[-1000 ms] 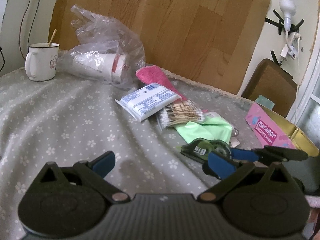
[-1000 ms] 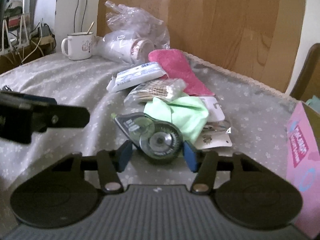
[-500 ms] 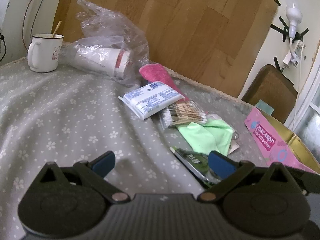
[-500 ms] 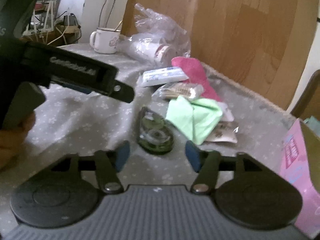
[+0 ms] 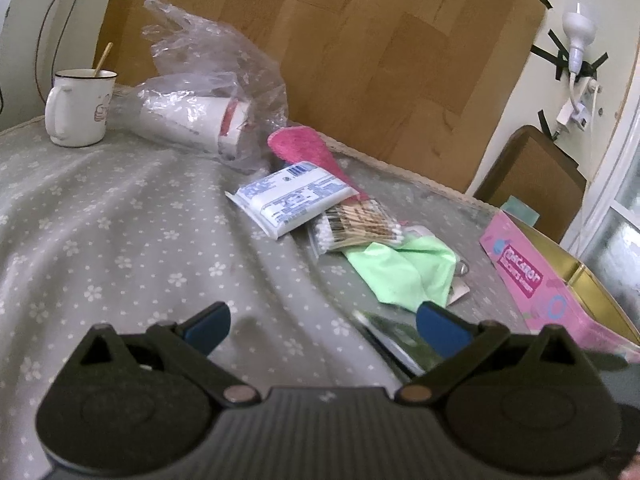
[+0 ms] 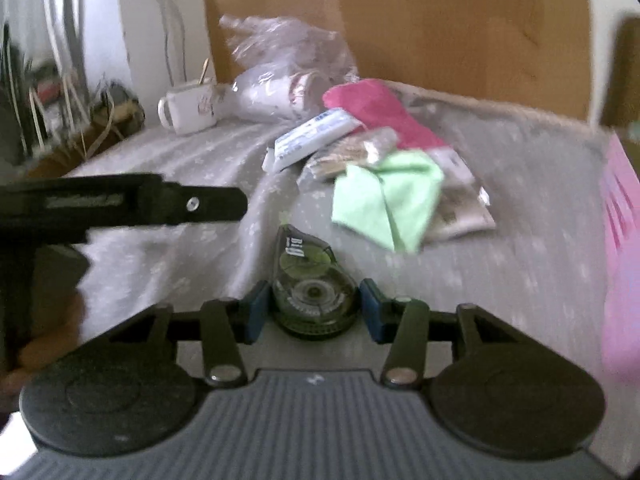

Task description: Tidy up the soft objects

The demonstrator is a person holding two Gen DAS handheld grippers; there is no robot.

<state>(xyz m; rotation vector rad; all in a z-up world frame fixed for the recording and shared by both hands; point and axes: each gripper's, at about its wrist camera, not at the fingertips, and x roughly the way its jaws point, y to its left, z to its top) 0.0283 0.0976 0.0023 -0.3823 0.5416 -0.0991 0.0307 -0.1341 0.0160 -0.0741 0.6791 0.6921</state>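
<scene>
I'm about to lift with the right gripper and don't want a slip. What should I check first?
1. Correction tape between the right gripper pads: ok; the jaws have just been closing on it.
2. Grip firm enough to lift: cannot tell.
3. Left gripper open and empty: ok.
4. Green cloth apart from the tape: ok.
5. Pink box open at the top: ok.

Soft daylight is entering from the right; fisheye distortion is bending the edges; the right wrist view is blurring heavily.
</scene>
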